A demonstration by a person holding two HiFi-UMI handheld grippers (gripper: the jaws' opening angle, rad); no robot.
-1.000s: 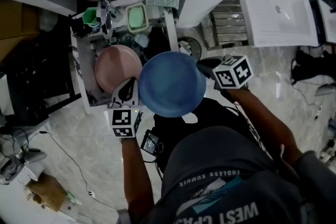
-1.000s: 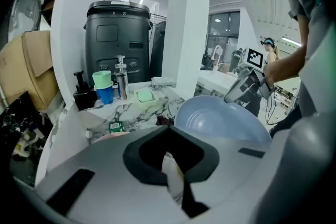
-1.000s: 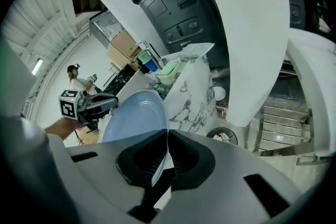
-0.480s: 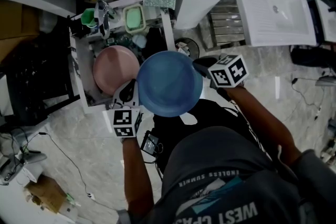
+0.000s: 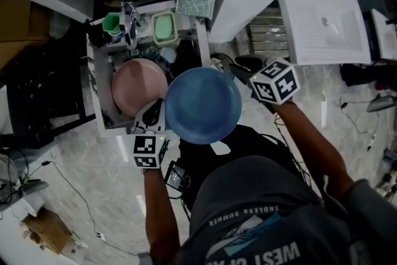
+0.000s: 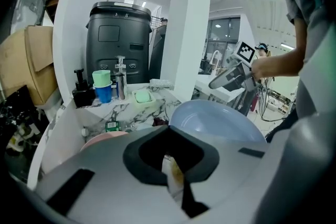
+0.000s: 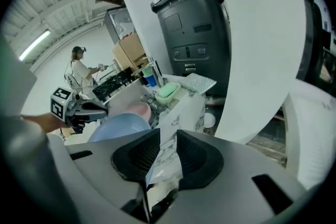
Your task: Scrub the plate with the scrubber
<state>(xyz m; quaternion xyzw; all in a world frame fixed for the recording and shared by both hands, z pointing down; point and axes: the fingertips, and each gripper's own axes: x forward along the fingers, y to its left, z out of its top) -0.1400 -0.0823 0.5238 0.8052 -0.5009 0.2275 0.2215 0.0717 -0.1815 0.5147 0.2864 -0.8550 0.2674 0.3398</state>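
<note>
My left gripper (image 5: 154, 113) is closed tight on the edge of the round blue plate (image 5: 203, 105). I hold it up in the air, just beside the white sink (image 5: 97, 99).

My right gripper (image 5: 240, 74) sits just beside the other edge of the plate. Its jaws have just been opening, and nothing is between them now.

The square silver sparkly scrubber (image 5: 195, 5) lies on the far corner of the sink, well apart from both grippers. I think the next job is to fetch it.

The plate hangs from one edge only, so it may tip or slip and drop on the pale stone floor (image 5: 118, 195). Reaching past it, my right gripper may bump it.
</note>
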